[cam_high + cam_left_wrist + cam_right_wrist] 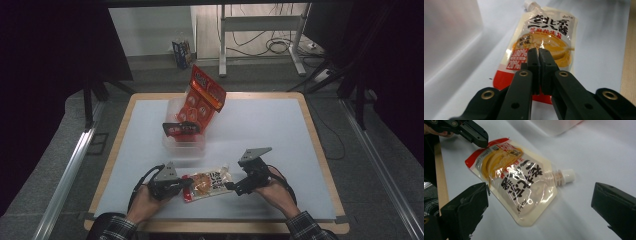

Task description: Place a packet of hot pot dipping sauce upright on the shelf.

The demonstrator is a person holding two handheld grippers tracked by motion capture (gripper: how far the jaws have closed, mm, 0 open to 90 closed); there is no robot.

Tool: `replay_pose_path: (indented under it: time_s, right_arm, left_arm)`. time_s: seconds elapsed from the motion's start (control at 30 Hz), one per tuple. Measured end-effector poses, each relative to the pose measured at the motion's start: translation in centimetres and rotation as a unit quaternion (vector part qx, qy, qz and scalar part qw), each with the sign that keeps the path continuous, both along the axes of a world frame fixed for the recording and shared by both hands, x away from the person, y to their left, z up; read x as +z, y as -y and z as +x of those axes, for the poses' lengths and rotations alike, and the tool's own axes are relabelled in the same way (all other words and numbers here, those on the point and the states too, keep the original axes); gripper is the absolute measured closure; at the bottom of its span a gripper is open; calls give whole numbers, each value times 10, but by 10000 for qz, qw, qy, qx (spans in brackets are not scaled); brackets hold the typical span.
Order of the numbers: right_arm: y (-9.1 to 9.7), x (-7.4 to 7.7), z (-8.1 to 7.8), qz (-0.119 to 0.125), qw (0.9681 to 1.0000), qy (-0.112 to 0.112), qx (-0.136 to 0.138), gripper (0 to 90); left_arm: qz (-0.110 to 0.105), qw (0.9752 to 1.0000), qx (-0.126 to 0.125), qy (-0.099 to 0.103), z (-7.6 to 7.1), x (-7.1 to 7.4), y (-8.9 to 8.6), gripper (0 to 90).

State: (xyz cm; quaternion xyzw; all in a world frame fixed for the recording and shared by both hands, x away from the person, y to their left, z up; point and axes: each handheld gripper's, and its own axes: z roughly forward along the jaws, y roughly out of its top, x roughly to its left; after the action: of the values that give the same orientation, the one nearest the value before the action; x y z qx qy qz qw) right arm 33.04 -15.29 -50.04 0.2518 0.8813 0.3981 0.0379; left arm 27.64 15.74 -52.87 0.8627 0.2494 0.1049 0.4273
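My left gripper (189, 182) is clenched on the red bottom edge of the spouted sauce pouch (207, 184), which lies flat on the white counter (260, 130) near its front edge, at six o'clock from the clear plastic bin (184, 142). My right gripper (231, 186), at three o'clock of the pouch, stands released, jaws wide to either side of the spout end without touching it. A red snack bag (200, 102) leans upright in the bin at twelve o'clock.
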Motion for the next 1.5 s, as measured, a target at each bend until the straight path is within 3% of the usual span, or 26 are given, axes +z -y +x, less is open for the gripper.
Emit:
replay_pose_path:
  time_s: [0.1,0.23,0.4,0.53,0.63,0.8,1.13,1.23,1.27,1.33,1.37,1.4,1.43,1.5]
  right_arm:
    - [0,-3,-1,-34,10000,-69,-2,7]
    - [-2,-6,-2,-104,9999,-108,31,7]
    - [-4,-8,-3,-105,9997,-220,60,7]
    - [-5,-10,-3,-48,9991,-411,91,7]
    - [-9,-15,-5,-135,9982,-557,166,7]
    - [-16,-23,-7,-426,9961,-721,280,18]
    - [-31,-24,-9,-421,9955,-779,335,48]
    - [-36,-24,-7,-273,9948,-912,367,87]
    - [-40,-24,-5,-135,9936,-1050,385,119]
    - [-41,-23,-4,-77,9935,-1062,398,141]
    - [-43,-22,-3,-6,9932,-1084,414,174]
    - [-46,-18,-1,171,9919,-1153,503,262]
    - [-46,-18,-1,171,9919,-1153,503,262]
    - [-48,-15,1,299,9909,-1207,525,368]
  left_arm:
    - [109,9998,-25,-177,2,-6,4,880]
    - [62,9994,22,-354,4,-11,2,881]
    - [223,9993,120,-281,2,-14,4,900]
    - [302,9987,255,-319,1,-16,4,900]
    - [375,9985,275,-279,0,-16,5,900]
    - [312,9983,312,-387,1,-17,2,900]
    - [258,9982,326,-434,1,-17,1,900]
    - [261,9981,329,-452,1,-17,1,900]
    - [257,9981,340,-443,0,-17,1,900]
    - [259,9981,346,-448,0,-17,1,900]
    - [254,9980,354,-452,0,-17,1,900]
    - [251,9981,354,-448,0,-17,1,900]
    - [251,9981,354,-448,0,-17,1,900]
    - [293,9980,361,-421,-1,-16,1,900]
